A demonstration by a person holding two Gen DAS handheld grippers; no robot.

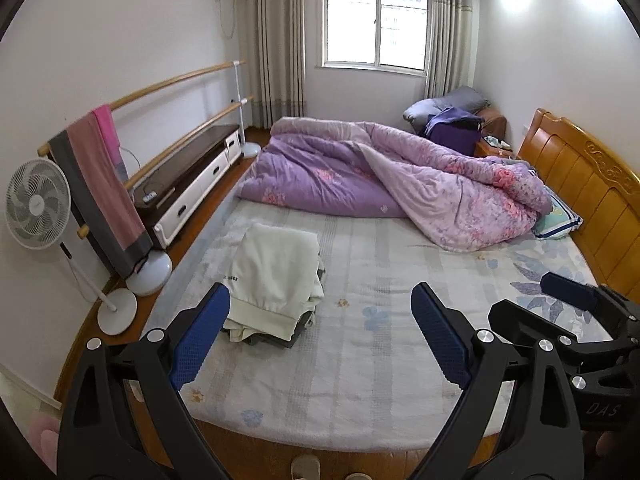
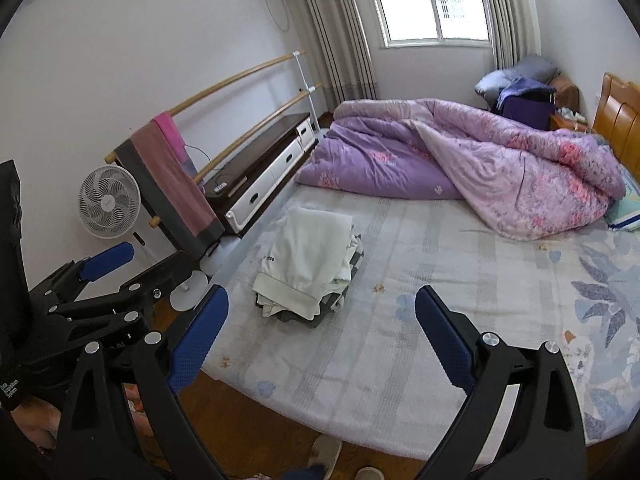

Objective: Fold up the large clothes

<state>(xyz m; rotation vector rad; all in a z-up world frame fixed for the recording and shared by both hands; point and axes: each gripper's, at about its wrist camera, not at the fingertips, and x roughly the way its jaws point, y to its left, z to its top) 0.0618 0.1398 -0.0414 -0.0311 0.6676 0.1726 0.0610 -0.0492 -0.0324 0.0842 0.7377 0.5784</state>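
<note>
A stack of folded clothes with a cream-white garment (image 1: 276, 272) on top lies on the left part of the bed (image 1: 380, 320); it also shows in the right wrist view (image 2: 308, 260). Darker grey pieces stick out under it. My left gripper (image 1: 320, 332) is open and empty, held above the bed's near edge, just right of the stack. My right gripper (image 2: 320, 336) is open and empty beside it; it also shows in the left wrist view (image 1: 540, 300). The left gripper appears at the left of the right wrist view (image 2: 132, 260).
A rumpled purple floral quilt (image 1: 400, 176) covers the far half of the bed. A wooden headboard (image 1: 580, 184) is on the right. A white fan (image 1: 38, 204), a towel rack with pink and grey towels (image 1: 100, 184) and a low cabinet (image 1: 192, 184) stand along the left wall.
</note>
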